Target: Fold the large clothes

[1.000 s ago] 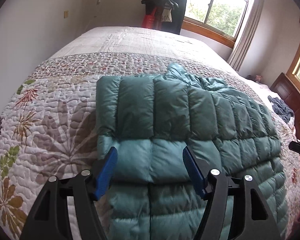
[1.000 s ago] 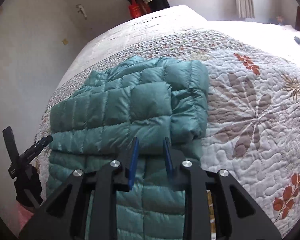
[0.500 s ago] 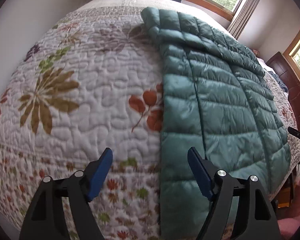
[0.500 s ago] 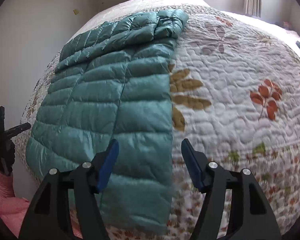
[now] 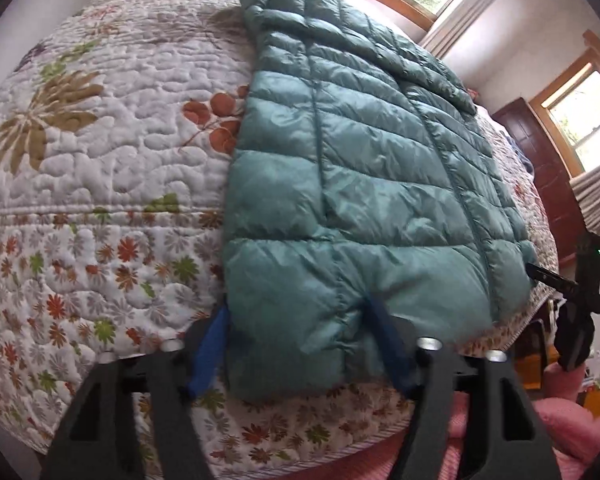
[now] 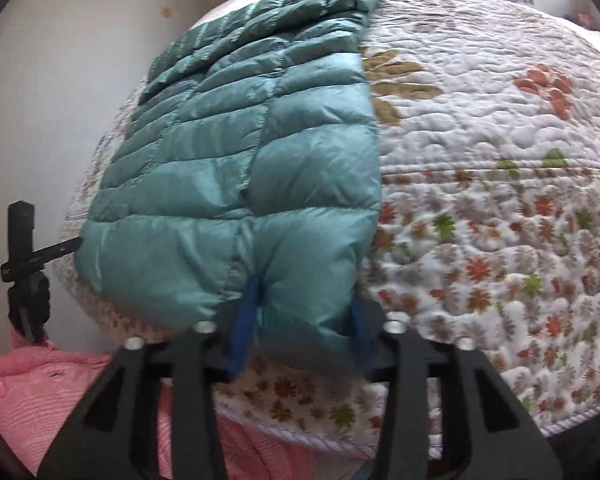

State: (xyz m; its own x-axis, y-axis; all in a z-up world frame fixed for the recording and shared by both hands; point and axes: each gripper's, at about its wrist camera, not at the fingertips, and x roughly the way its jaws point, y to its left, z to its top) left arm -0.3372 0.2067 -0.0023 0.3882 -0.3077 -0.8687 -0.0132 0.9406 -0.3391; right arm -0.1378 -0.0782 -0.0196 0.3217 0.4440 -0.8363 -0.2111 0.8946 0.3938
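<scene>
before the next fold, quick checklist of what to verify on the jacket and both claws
1. Left claw straddles the teal puffer jacket hem corner: ok, fabric sits between its open fingers.
2. Right claw straddles the other hem corner: ok, open around the fabric.
3. Both claws clamped on the hem: not ok, neither has closed.
4. Jacket lying flat on the floral quilt: ok, with the hem hanging over the bed edge.
5. Sleeves folded in at the far end: ok, folded bulk shows there.
6. All layers caught in each grip: cannot tell.
</scene>
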